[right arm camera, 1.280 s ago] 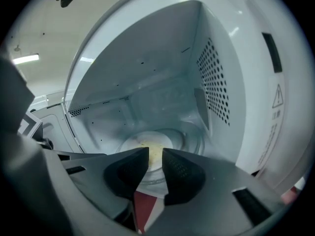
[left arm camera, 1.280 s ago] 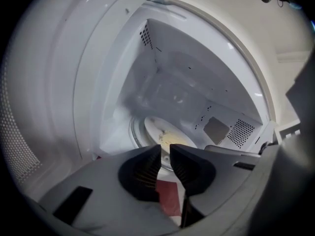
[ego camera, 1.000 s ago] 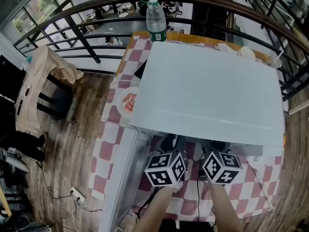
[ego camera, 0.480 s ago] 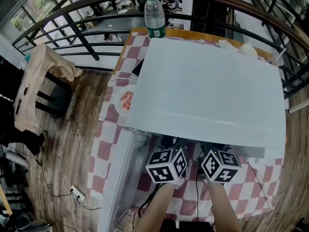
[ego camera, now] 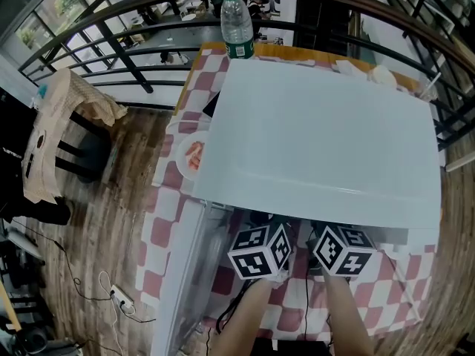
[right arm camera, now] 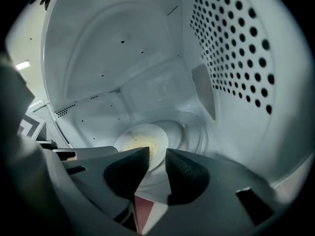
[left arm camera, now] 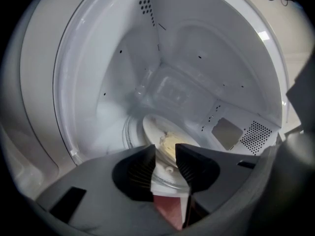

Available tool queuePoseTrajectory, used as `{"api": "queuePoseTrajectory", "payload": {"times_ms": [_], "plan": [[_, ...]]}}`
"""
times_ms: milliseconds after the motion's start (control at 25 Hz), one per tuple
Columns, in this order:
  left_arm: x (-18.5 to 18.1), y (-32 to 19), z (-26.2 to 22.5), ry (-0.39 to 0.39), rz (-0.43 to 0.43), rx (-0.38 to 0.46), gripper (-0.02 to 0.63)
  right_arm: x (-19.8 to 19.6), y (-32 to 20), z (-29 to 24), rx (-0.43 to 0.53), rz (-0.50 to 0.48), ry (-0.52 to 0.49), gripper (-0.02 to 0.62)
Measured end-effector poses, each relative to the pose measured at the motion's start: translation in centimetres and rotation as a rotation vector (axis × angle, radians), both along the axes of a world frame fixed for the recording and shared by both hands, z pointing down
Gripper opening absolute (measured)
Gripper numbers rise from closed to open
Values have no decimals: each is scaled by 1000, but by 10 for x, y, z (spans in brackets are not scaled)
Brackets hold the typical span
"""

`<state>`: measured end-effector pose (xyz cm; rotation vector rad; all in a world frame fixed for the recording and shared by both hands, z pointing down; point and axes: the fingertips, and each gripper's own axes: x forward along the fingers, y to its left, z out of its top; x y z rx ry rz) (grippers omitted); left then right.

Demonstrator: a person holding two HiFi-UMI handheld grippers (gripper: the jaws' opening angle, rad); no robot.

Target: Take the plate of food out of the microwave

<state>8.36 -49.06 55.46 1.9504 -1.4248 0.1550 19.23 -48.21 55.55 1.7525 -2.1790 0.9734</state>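
The round white plate of pale yellow food (left arm camera: 162,137) sits on the clear glass turntable (left arm camera: 166,180) inside the white microwave oven (ego camera: 319,139). The oven's door (ego camera: 185,273) hangs open at the near left. Both tools reach into the cavity side by side. The left tongs (left arm camera: 166,149) are parted by a narrow gap. The plate's near edge shows just beyond their tips, and I cannot tell whether they touch it. The right tongs (right arm camera: 157,154) are also slightly apart and grip nothing, with the plate just past their left tip. The oven stands on a red-and-white checked surface (ego camera: 167,221). A clear plastic water bottle with a green label (ego camera: 237,22) stands at the far edge. A small white dish of reddish food (ego camera: 191,156) lies left of the oven.
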Motion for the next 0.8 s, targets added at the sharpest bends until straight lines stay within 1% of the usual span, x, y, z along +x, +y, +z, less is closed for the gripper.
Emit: {"api": "queuePoseTrajectory", "payload": {"times_ms": [160, 200, 560, 800], "plan": [[-2, -3, -1, 16, -15, 3, 153, -3, -2, -1, 8, -30, -31, 101], [-2, -3, -1, 16, -13, 5, 126, -4, -2, -1, 12, -32, -33, 100], [-3, 5, -3, -11, -3, 19, 126, -9, 9, -3, 25, -63, 2, 98], [-3, 20, -6, -9, -4, 22, 126, -13, 24, -7, 31, -69, -6, 97]]}}
